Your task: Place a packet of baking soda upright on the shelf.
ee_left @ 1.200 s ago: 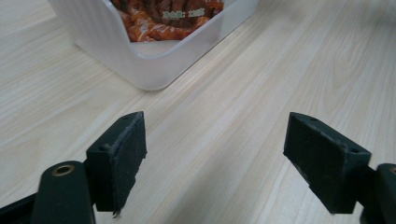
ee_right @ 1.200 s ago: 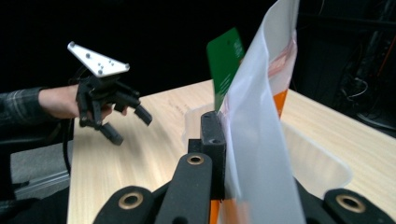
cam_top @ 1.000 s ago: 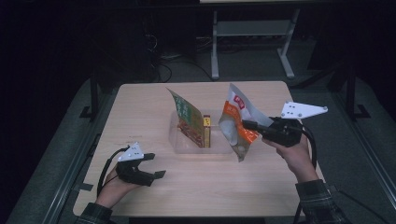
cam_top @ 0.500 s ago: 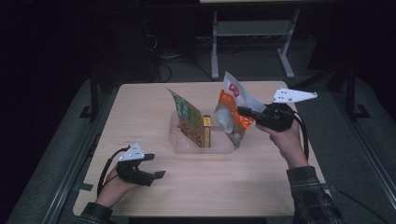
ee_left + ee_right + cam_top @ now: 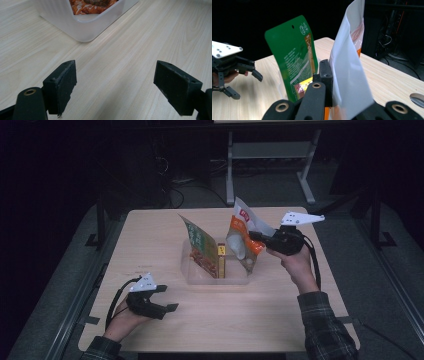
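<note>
A white and orange pouch hangs upright over the right end of a clear plastic bin, its lower edge down by the bin's wall. My right gripper is shut on the pouch's right side. In the right gripper view the white pouch is pinched in my right gripper. A green pouch and a thin yellow box stand in the bin. My left gripper rests open on the table near its front left. Its jaws face the bin's corner.
The wooden table has free room left of and in front of the bin. A metal stand and cables are on the dark floor behind it. The right gripper view shows the green pouch and my left gripper beyond.
My right gripper has carried the white and orange pouch leftward and away from me, from beside the bin to its right end. The left gripper has stayed put.
</note>
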Demonstrator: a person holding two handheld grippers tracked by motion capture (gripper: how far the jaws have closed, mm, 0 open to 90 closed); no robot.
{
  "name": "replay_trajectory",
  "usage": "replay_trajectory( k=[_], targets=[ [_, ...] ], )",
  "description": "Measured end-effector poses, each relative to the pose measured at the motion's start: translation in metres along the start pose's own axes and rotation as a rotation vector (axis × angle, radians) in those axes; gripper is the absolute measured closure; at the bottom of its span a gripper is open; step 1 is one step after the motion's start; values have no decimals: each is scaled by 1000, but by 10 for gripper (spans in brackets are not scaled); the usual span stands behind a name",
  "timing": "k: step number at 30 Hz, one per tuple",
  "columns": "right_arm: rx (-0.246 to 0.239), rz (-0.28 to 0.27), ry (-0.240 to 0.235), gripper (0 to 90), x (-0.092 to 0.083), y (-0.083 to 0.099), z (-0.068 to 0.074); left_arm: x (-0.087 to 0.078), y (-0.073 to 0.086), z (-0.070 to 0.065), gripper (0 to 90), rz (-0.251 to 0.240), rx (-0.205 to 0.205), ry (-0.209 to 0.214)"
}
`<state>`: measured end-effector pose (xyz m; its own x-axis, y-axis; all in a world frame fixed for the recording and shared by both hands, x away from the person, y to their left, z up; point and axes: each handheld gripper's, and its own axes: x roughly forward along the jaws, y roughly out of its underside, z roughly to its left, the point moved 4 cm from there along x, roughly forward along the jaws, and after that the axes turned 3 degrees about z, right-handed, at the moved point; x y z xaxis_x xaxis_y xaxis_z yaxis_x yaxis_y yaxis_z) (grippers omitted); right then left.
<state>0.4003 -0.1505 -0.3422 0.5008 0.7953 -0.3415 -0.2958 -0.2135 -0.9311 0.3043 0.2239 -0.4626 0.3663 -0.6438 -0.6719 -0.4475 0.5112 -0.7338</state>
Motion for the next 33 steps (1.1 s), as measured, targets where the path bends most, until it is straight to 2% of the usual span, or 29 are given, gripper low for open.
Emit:
replay_trajectory(
  k=[12, 20, 33],
  targets=[
    [21, 30, 27, 898, 12, 8, -7, 0, 0, 1, 179, 3, 7, 1],
    [41, 38, 28, 898, 16, 16, -12, 0, 0, 1, 179, 3, 2, 4],
    [38, 71, 26, 897, 23, 26, -15, 2, 1, 0, 179, 14, 6, 10]
  ],
)
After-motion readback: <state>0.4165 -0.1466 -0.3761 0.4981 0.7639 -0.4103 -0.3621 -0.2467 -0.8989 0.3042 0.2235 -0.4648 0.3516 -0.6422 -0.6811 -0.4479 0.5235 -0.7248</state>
